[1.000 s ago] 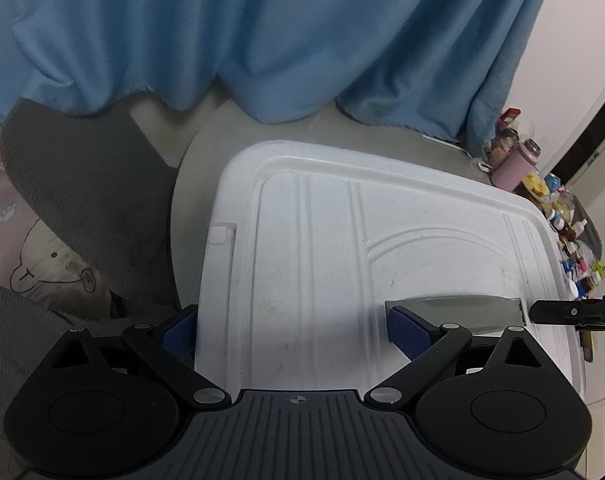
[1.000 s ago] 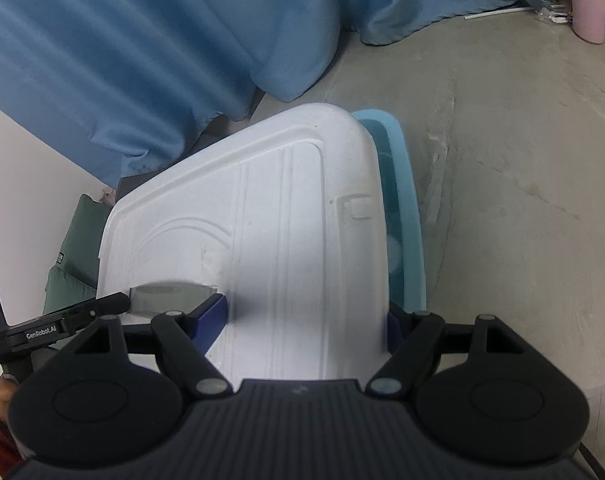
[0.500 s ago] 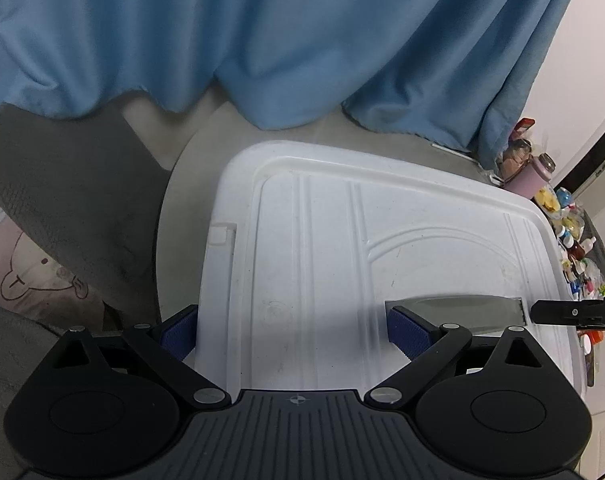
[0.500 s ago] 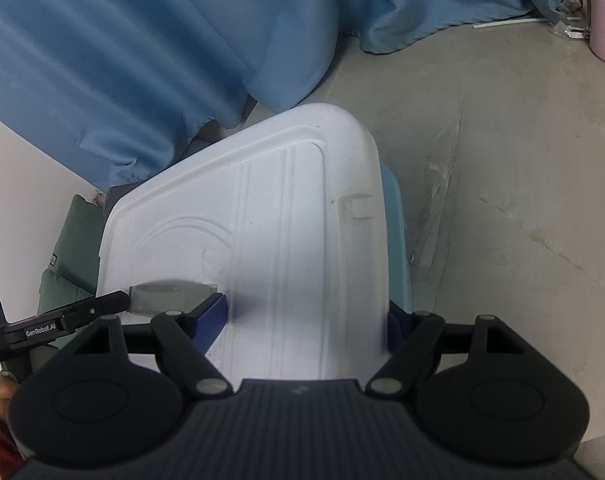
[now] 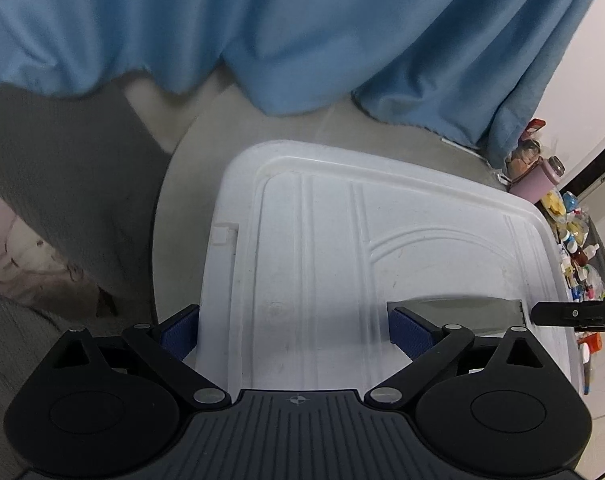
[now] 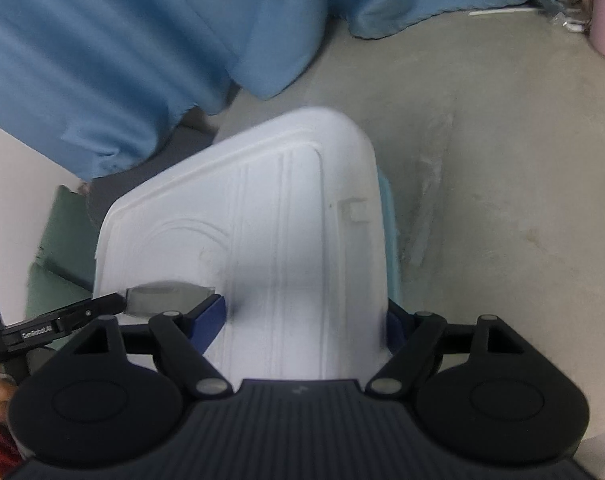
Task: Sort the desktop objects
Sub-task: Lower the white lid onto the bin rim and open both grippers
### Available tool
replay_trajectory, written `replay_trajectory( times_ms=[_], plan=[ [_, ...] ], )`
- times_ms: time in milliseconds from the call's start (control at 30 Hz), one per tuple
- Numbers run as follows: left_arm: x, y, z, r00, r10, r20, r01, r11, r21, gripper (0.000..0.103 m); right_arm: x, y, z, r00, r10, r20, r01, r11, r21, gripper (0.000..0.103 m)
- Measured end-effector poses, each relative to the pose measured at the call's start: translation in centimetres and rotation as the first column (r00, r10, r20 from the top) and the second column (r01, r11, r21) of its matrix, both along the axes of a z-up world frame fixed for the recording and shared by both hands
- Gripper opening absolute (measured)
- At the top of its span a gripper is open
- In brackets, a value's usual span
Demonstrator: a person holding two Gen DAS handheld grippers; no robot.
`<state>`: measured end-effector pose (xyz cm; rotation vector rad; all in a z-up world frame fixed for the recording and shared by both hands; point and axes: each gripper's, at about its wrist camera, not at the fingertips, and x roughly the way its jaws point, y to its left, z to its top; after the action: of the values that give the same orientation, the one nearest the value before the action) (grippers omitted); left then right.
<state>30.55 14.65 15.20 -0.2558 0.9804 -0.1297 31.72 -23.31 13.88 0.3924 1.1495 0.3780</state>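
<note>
A blue curtain [image 5: 262, 32] hangs far behind. A white lid [image 5: 366, 264] spans both views, over a blue bin [image 6: 388, 240] on the floor [image 6: 502, 160]. The left tool [image 5: 294, 326] and right tool [image 6: 304, 318] each pinch a near lid edge. A pink cup [image 5: 538, 180] stands far right.

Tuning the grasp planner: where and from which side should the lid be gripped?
By its two long side rims near the close end, coming in from that short end. The lid is broad, flat and thin, so one grip would likely let it tip. The left gripper and right gripper each straddle a rim, one finger outside, one on top.
</note>
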Motion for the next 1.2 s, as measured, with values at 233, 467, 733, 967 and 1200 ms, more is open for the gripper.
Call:
replay_trajectory(
  times_ms=[233, 467, 733, 967, 1200],
  plan=[
    [0.0, 1.3, 0.6, 0.998, 0.049, 0.034, -0.05, 0.998, 0.03, 0.099, -0.1, -0.9, 1.3, 0.997, -0.05, 0.056, 0.054, 0.996, -0.065, 0.082],
    [0.0, 1.7, 1.0, 0.998, 0.056, 0.032, -0.058, 0.997, 0.053, 0.099, -0.3, -1.2, 1.3, 0.998, -0.031, 0.048, 0.034, 0.996, -0.079, 0.082],
    [-0.3, 1.5, 0.1, 0.999, 0.053, 0.005, -0.053, 0.996, 0.074, 0.099, 0.0, 0.2, 0.3, 1.0, 0.016, 0.023, -0.013, 0.993, -0.121, 0.082],
    [-0.2, 0.5, -0.7, 1.0, 0.021, -0.013, -0.019, 0.991, 0.13, 0.099, -0.5, 0.9, -0.7, 0.999, 0.025, 0.021, -0.021, 0.985, -0.173, 0.082],
    [0.0, 0.1, -1.9, 0.999, -0.013, -0.052, 0.022, 0.983, 0.18, 0.1, -0.7, 1.4, -2.4, 1.0, 0.0, 0.007, 0.002, 0.974, -0.228, 0.079]
  ],
)
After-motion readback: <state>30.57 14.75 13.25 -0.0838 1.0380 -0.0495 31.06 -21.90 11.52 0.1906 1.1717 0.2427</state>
